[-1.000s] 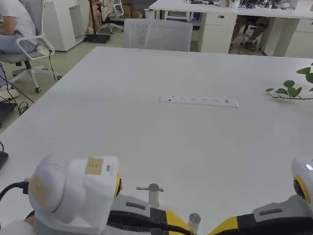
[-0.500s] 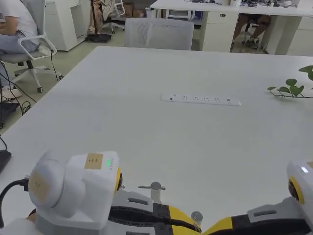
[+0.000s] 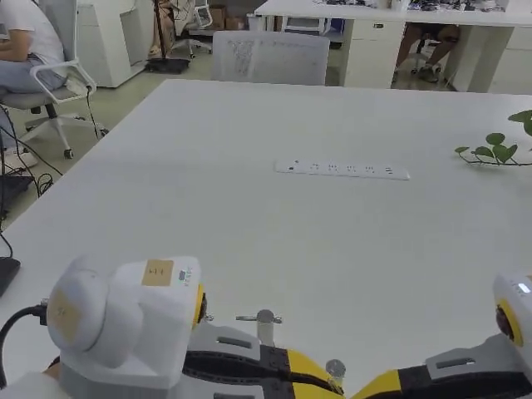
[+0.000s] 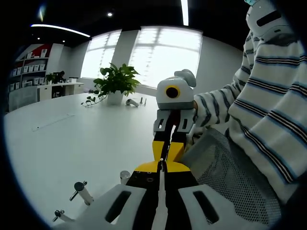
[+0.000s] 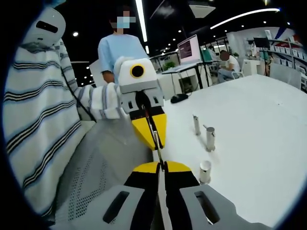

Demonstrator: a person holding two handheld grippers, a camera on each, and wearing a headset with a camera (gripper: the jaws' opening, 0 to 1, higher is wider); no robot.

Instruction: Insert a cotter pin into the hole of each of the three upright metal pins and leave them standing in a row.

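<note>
Three upright metal pins stand near the white table's (image 3: 332,241) front edge. One pin (image 3: 264,326) carries a cotter pin across its top. A bare-topped pin (image 3: 335,370) stands closer to me, just behind the jaws. In the left gripper view two pins (image 4: 80,190) (image 4: 60,215) have cotter pins and one (image 4: 124,176) has none. My left gripper (image 3: 320,387) and right gripper (image 3: 370,389) meet tip to tip, both shut. A thin cotter pin (image 5: 158,153) seems to span from one pair of tips to the other.
A white power strip (image 3: 341,170) lies across the table's middle. Plant leaves (image 3: 495,150) reach in at the right edge. A mesh chair (image 3: 266,58) stands at the far side, and a seated person (image 3: 25,41) is at the far left.
The head view has shifted slightly. Both grippers stay tip to tip and the pins stand where they were.
</note>
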